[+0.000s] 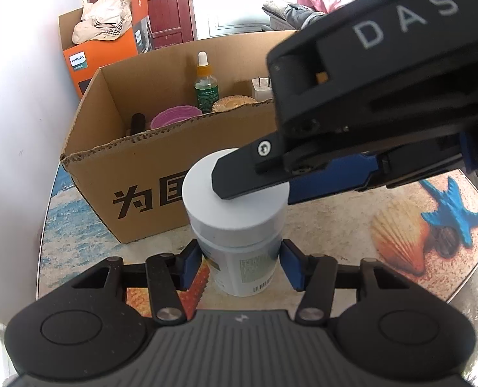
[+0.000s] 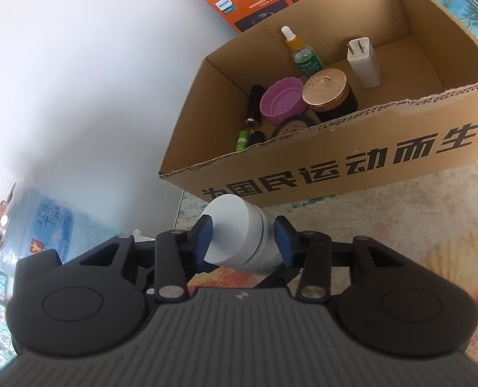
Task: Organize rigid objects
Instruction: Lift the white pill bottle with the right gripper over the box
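I am gripping the white jar [image 1: 239, 225] low on its body with my left jaws [image 1: 239, 266], both blue pads pressing its sides, and it is standing upright on the worktop [image 1: 351, 225] just in front of the cardboard box [image 1: 135, 174]. My right jaws [image 2: 243, 242] are sitting around the jar's white lid [image 2: 232, 232]; one pad is touching the lid, the other is standing just clear of the neck, so that grip is loose at best. The worktop is wearing a beach-print covering, with an orange scallop shell [image 1: 400, 235] and a blue starfish [image 1: 454, 213] near the jar. Inside the open box a dropper bottle [image 2: 301, 51], a white charger [image 2: 363, 63], a gold-lidded jar [image 2: 329, 93] and a purple lid [image 2: 282, 100] are sitting together. Behind it an orange Philips carton [image 1: 103, 54] is leaning by a plain white wall [image 1: 16, 96], with a dark red door [image 1: 161, 0] beyond.
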The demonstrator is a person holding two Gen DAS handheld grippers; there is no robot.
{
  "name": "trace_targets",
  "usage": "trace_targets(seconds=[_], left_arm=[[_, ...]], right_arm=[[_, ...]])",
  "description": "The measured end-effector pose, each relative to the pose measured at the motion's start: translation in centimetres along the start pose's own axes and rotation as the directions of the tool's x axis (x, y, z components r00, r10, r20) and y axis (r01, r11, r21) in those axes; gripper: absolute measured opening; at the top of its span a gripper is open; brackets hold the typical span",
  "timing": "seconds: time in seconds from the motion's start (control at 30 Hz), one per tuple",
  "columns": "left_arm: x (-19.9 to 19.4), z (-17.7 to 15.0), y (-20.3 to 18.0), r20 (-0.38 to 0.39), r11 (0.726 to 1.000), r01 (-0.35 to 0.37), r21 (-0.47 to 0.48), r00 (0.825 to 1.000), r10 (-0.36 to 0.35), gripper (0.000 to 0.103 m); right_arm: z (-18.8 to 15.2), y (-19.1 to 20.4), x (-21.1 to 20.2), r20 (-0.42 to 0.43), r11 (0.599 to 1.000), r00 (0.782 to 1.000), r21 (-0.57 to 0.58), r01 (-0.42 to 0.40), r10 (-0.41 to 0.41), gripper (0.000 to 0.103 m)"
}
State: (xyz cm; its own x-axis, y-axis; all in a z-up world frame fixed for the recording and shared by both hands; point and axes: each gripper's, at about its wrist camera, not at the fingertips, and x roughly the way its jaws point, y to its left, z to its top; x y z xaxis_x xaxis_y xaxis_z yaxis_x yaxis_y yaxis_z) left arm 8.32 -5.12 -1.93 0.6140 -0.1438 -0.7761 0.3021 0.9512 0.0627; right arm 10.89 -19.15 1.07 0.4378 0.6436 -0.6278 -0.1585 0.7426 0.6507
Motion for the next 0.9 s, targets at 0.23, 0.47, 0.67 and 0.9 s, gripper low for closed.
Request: trace_targets(seconds=[0.23, 0.47, 0.67, 0.9], left_arm=[[-0.7, 0.2, 0.2, 0.006, 1.000, 0.007, -0.011, 1.000, -0.007, 0.054], [-4.2, 1.3, 0.4, 0.068, 1.000, 0.001, 0.002, 0.998, -0.001, 0.054], [-8.2, 4.7, 0.2, 0.180, 0.999, -0.027, 0.041, 0.983, 0.019, 0.054], [-8.4, 10.9, -0.2, 0.201, 0.998, 0.038, 0.053, 0.978, -0.047, 0.054]], right_arm=[[-0.1, 0.5, -0.7, 0.008, 1.000, 1.000, -0.008, -0.012, 0.012, 0.042], [-0.1, 2.8, -3.8, 0.064, 0.997, 0.997, -0.057, -0.048, 0.051, 0.043], [2.0, 5.8, -8.3, 0.171, 0.985, 0.980, -0.154, -0.074, 0.100, 0.044], [6.3, 5.8, -11.6, 0.242, 0.981, 0.966, -0.191, -0.046, 0.093, 0.044]])
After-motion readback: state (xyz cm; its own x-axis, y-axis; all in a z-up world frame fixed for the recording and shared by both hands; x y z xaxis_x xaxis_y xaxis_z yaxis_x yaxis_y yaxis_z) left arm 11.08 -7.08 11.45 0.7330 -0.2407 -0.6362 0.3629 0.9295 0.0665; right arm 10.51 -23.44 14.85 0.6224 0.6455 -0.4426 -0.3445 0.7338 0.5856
